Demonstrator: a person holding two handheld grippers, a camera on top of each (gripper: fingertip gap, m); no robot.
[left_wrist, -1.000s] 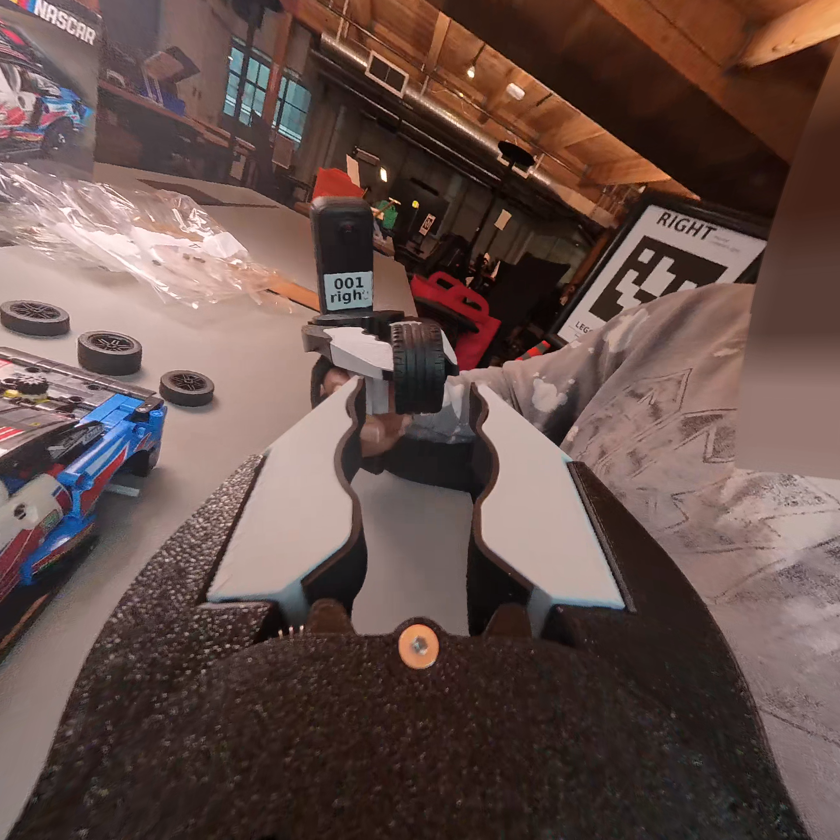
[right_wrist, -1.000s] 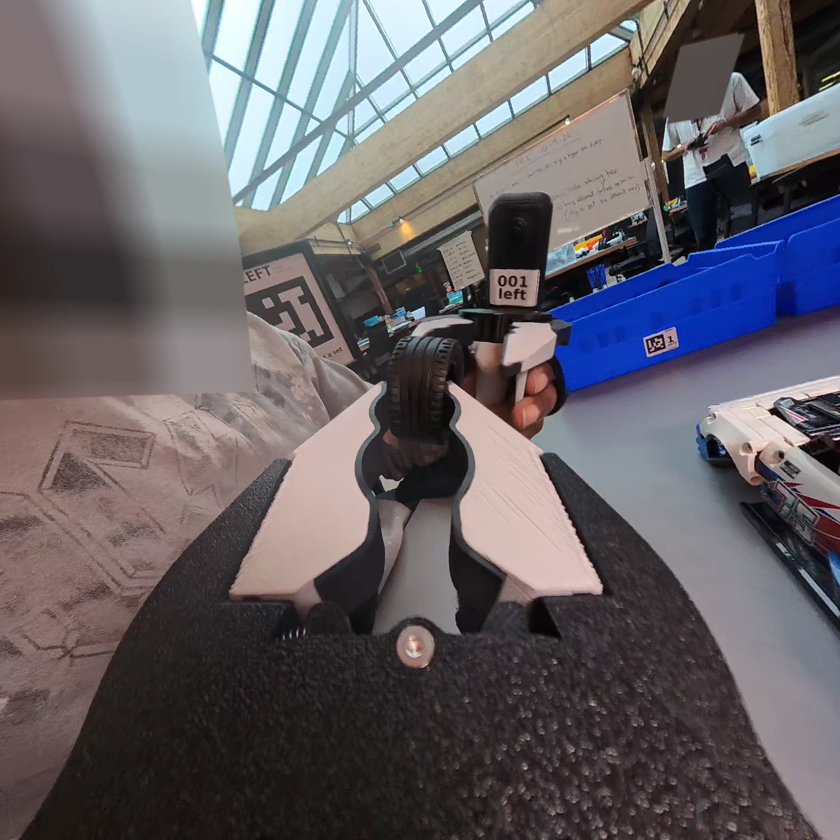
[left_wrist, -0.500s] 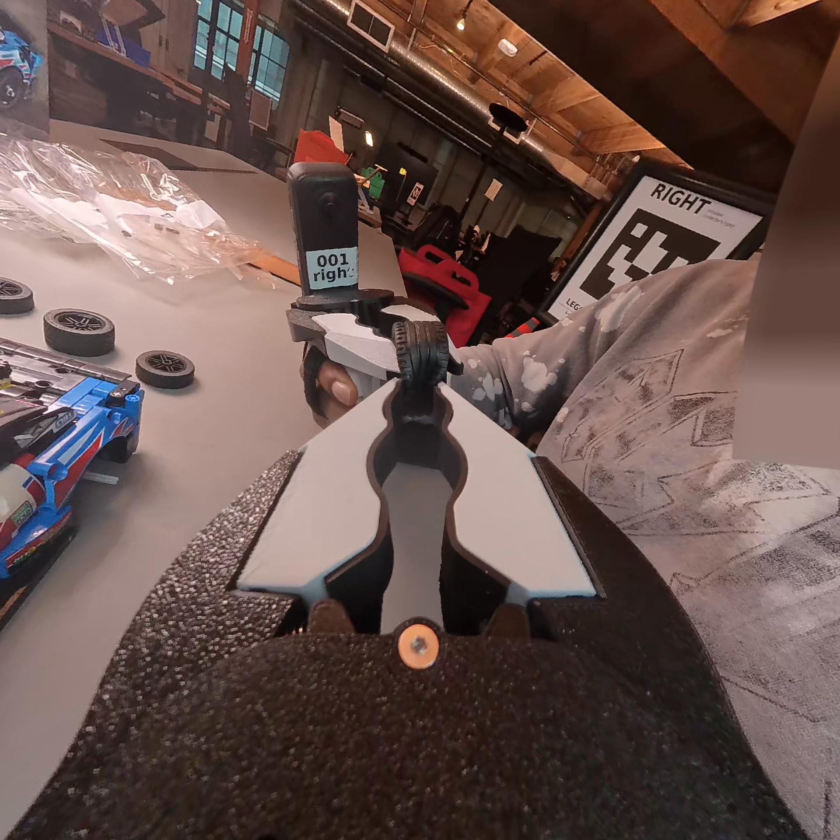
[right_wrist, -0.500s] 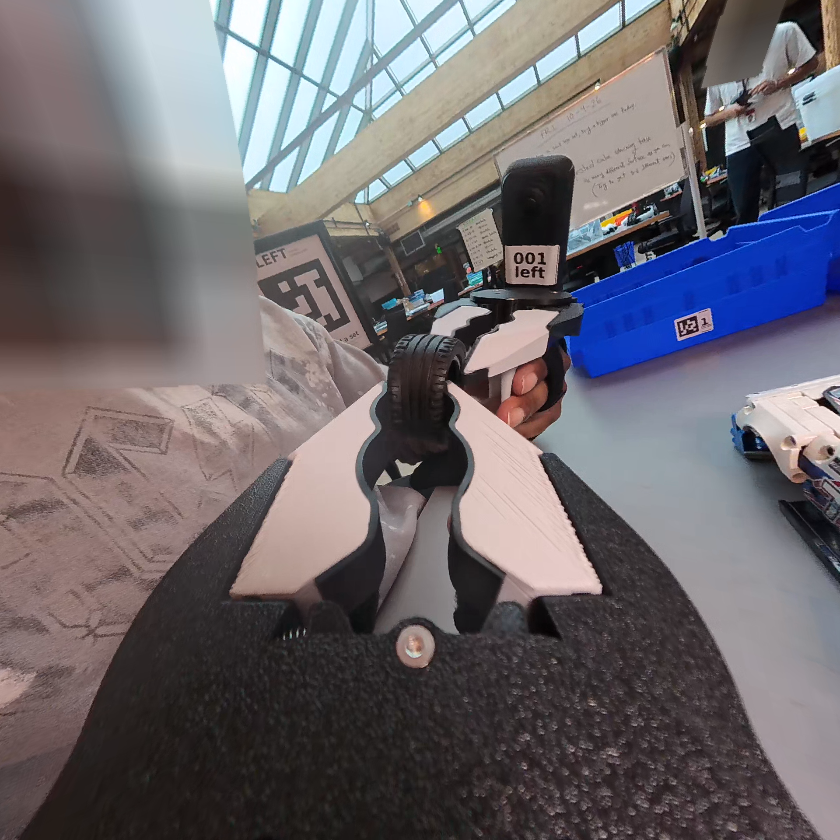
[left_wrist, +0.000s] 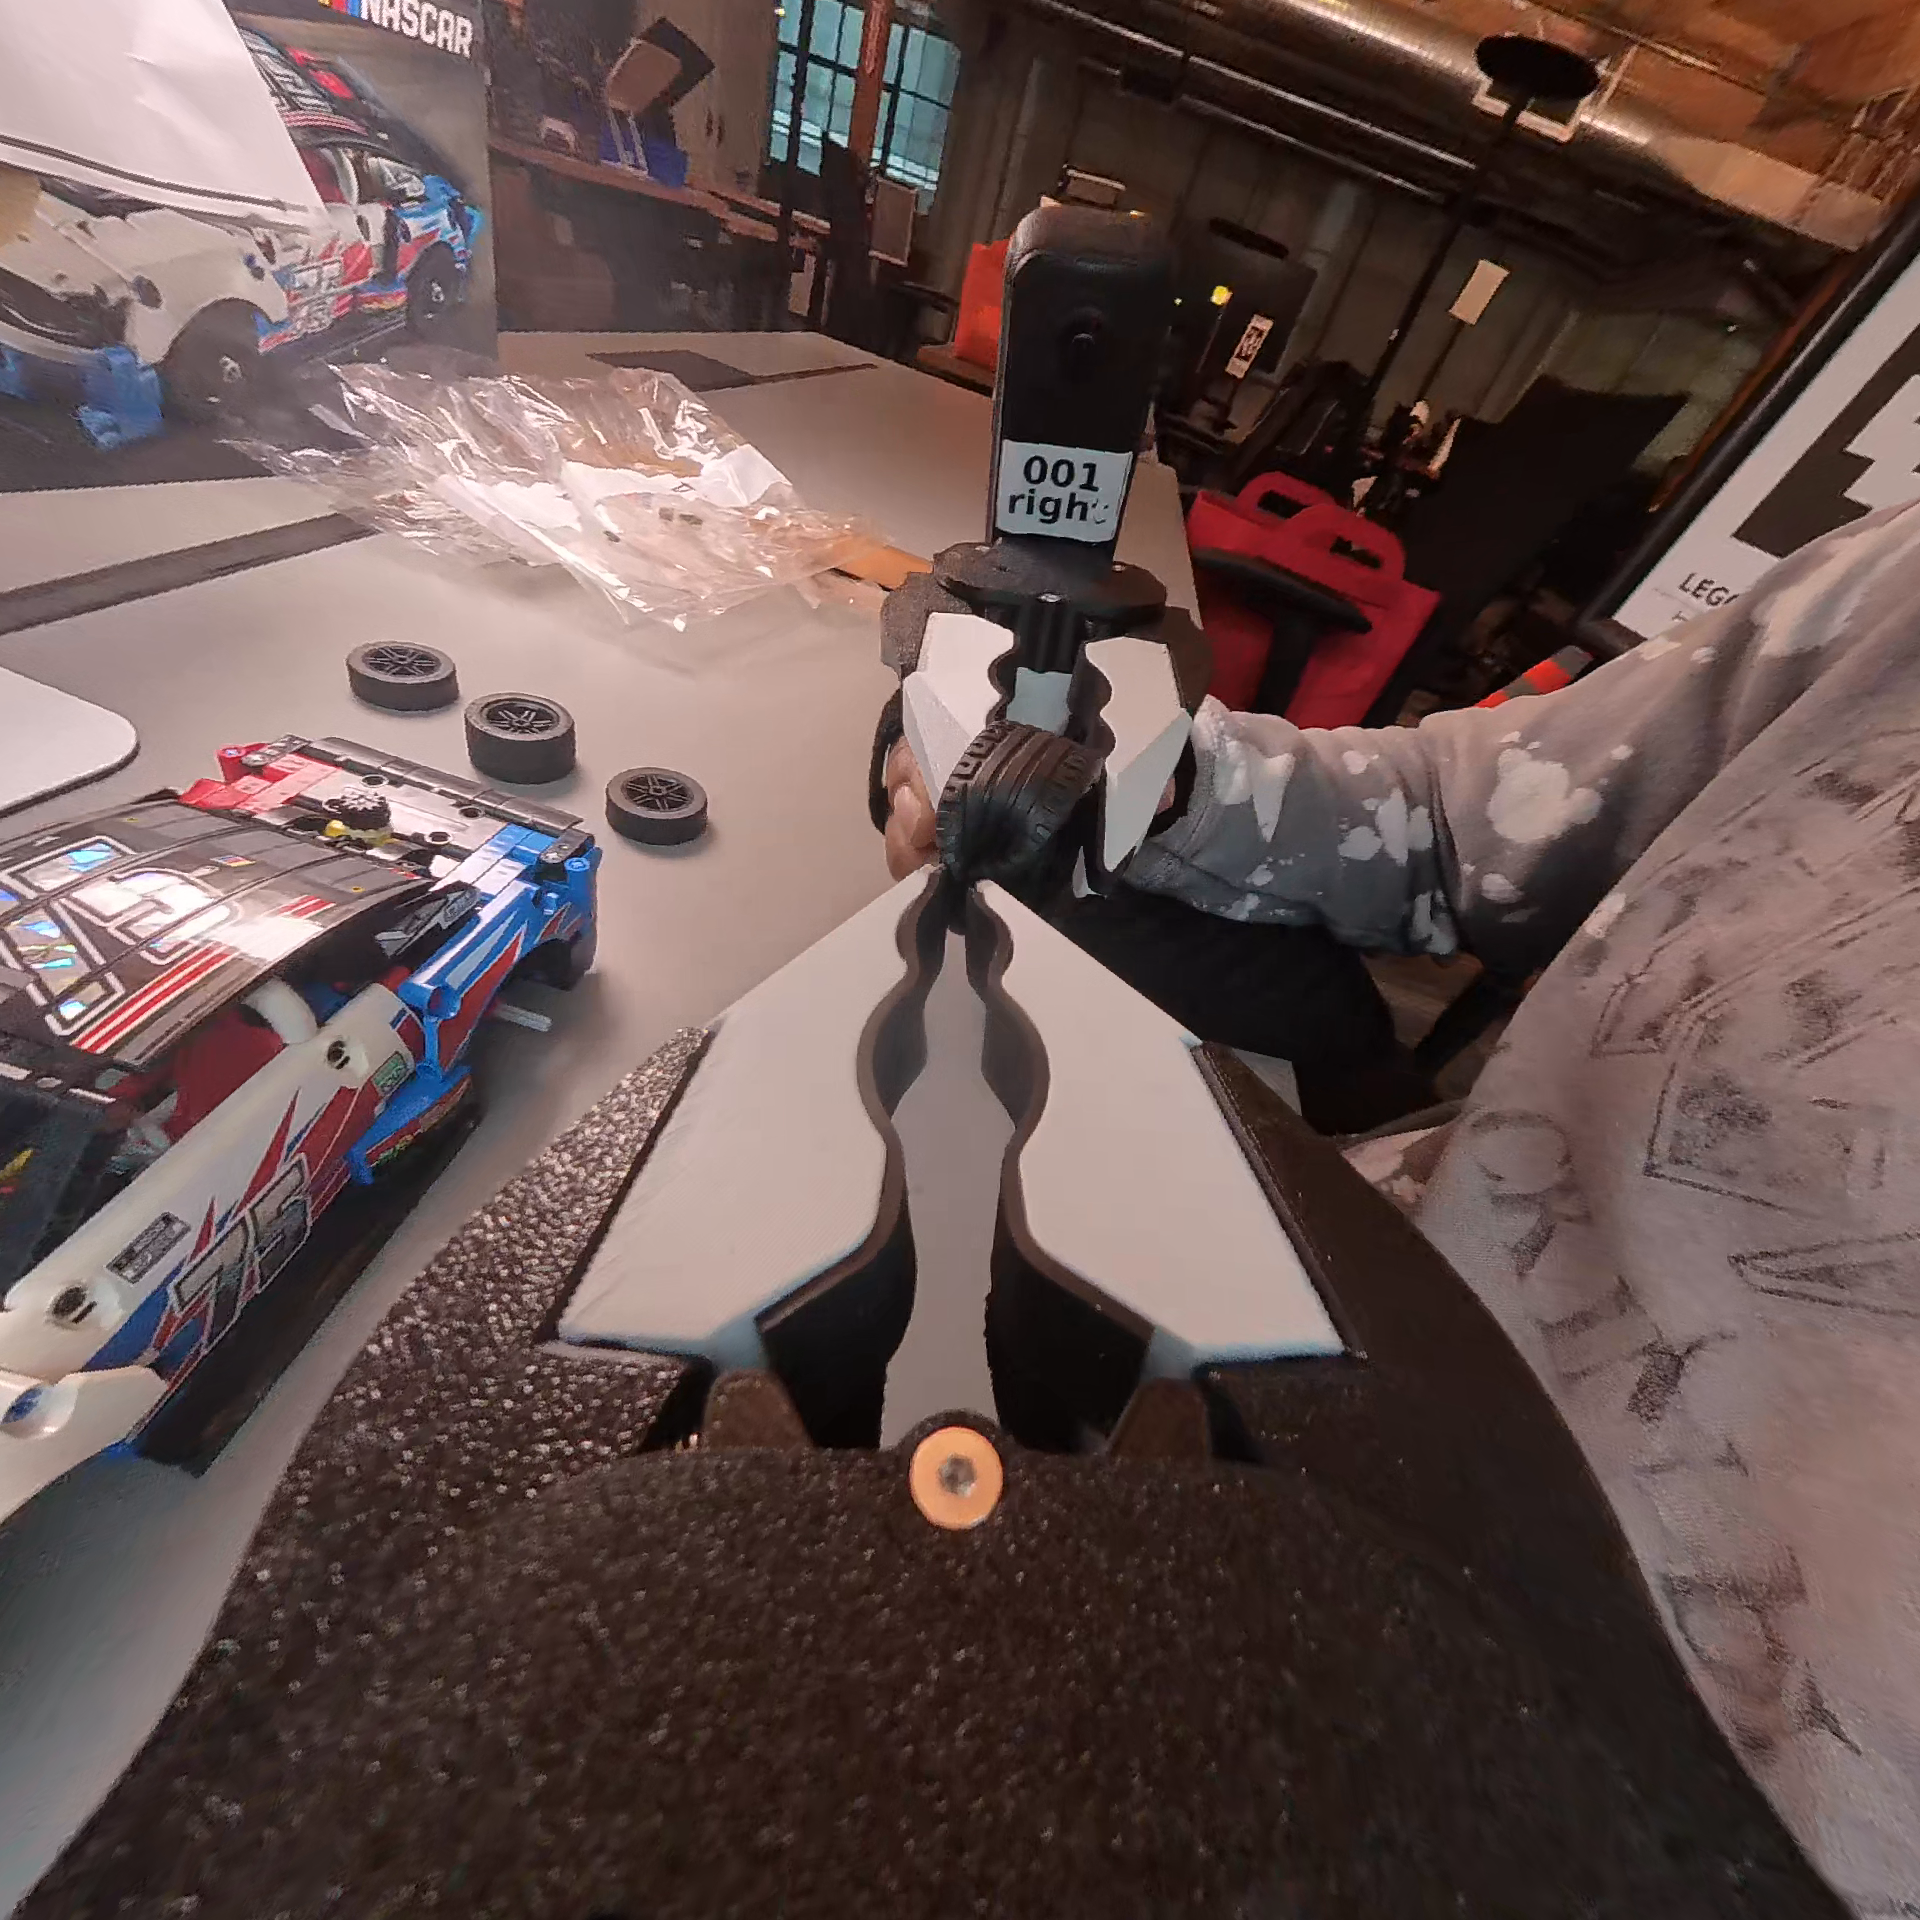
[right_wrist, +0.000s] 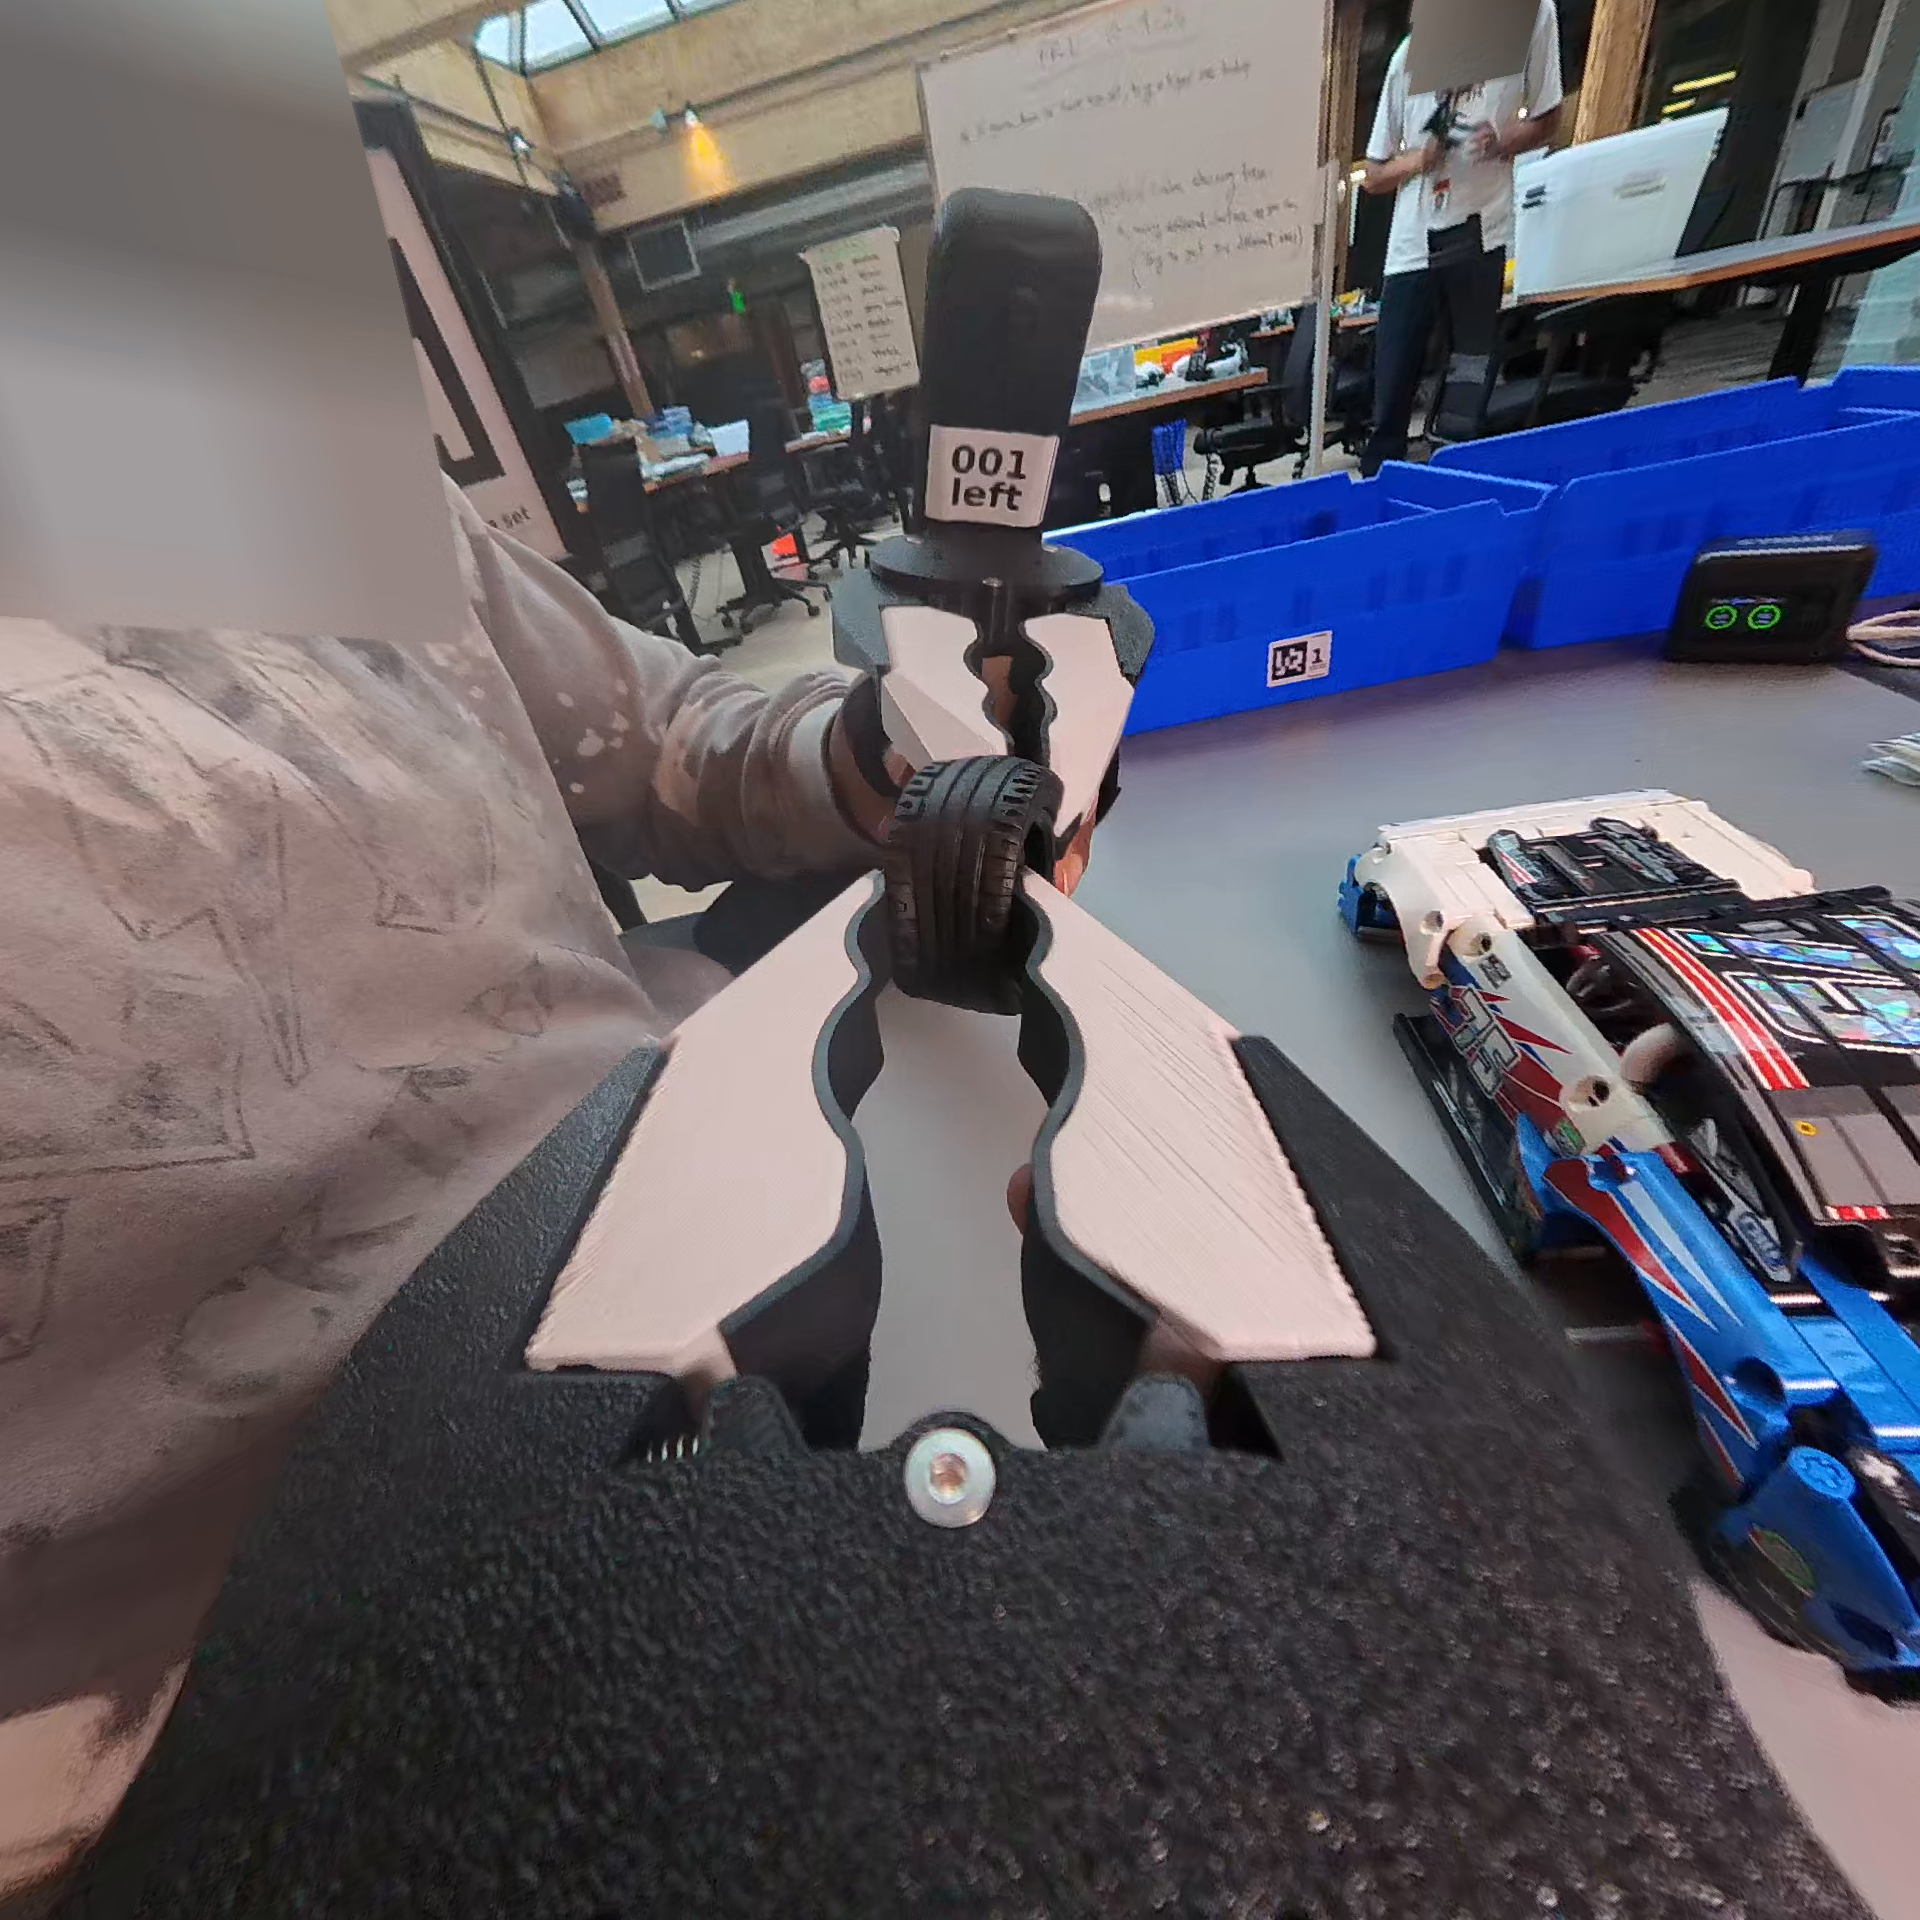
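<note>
Left wrist view: the left gripper (left_wrist: 954, 896) faces the right gripper (left_wrist: 1042, 774), tips nearly meeting, with a tyre (left_wrist: 1013, 795) between them, above the table (left_wrist: 769, 748). The model car (left_wrist: 239, 1049) lies on the table to the left. Beyond it, three loose wheels (left_wrist: 517, 736) sit in a row. A plastic bag (left_wrist: 582, 488) lies farther back, and a printed box (left_wrist: 249, 208) stands behind that at far left.

Right wrist view: the tyre (right_wrist: 961, 883) sits between the right gripper's (right_wrist: 954, 902) fingertips, the left gripper (right_wrist: 1003, 774) just behind and above it. The model car (right_wrist: 1662, 1122) lies to the right. Storage bins (right_wrist: 1455, 551) line the table's far edge, a small device (right_wrist: 1766, 611) before them.
</note>
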